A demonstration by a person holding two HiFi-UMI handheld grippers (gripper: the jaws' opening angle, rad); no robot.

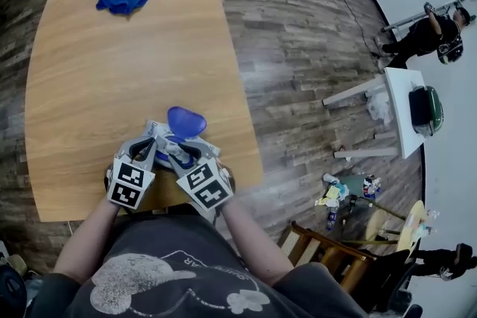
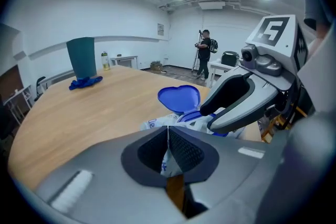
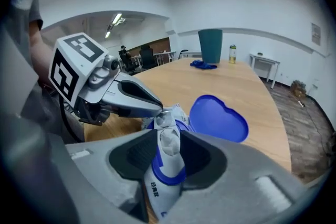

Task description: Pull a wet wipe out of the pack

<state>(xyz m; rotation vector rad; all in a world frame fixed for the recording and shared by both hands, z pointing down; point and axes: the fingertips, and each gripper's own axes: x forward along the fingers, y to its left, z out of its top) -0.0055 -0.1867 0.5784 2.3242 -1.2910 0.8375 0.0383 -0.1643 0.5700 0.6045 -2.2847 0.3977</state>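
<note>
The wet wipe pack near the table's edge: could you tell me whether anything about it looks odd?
Yes. The right gripper squeezes the white soft wet wipe pack out of shape between its jaws, and the left gripper is shut on its wrapper edge. The blue heart-shaped lid stands open. Nothing looks spilled or torn.

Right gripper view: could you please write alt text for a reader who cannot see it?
The right gripper clamps a wet wipe pack between its jaws, its blue heart-shaped lid flipped open. The left gripper, jaws shut, pinches the pack's far end from the left, on a wooden table.
</note>
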